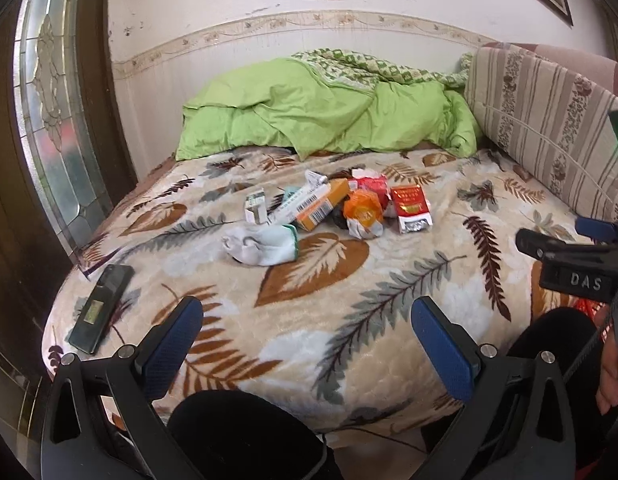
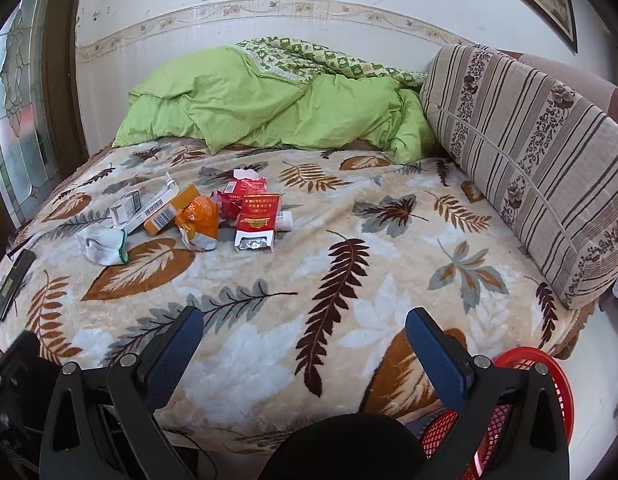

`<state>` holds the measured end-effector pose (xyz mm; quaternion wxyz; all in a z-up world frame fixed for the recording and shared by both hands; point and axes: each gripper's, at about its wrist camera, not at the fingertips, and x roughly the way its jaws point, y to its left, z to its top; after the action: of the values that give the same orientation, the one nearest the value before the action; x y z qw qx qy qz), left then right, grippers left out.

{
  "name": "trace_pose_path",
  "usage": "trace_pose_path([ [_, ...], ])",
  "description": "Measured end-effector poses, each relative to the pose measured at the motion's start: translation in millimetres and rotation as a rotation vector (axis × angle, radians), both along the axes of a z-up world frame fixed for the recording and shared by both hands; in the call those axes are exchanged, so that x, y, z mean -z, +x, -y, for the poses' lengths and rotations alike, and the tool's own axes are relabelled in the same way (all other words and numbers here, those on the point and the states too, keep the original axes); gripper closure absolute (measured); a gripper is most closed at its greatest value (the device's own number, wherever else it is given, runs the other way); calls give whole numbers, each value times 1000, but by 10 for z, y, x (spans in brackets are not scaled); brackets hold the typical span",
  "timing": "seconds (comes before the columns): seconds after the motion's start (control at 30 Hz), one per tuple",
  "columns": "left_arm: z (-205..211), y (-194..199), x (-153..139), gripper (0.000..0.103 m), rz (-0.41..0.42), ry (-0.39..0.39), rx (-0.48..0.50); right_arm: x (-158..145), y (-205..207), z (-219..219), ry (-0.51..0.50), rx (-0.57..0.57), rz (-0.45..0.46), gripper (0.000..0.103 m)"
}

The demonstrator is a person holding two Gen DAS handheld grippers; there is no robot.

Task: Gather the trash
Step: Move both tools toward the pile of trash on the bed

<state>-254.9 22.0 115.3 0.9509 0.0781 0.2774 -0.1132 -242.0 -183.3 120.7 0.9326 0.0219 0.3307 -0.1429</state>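
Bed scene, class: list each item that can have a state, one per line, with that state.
Left gripper: open, empty.
Right gripper: open, empty.
Red cigarette pack: top torn open, foil showing.
White sock: crumpled.
Green duvet: rumpled.
Red mesh basket: upright beside bed.

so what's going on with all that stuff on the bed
A person holds a two-finger tool in each hand, facing a bed covered by a leaf-patterned fleece blanket. The left tool and right tool are both open and empty, short of a pile of litter: a red cigarette pack, a crumpled orange wrapper, an orange barcoded carton and a balled white sock. A red mesh basket stands at the bed's near right corner. Nothing has been picked up yet.
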Motion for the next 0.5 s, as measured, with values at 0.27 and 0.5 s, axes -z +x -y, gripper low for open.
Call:
trace_pose_path([
  [0.27,-99,58,-9,0,-18,-7,-39,-61,-40,-104,-34,-5,4,1],
  [0.5,-143,55,-19,0,-17,-11,-39,-107,-64,-153,-52,-11,11,1],
])
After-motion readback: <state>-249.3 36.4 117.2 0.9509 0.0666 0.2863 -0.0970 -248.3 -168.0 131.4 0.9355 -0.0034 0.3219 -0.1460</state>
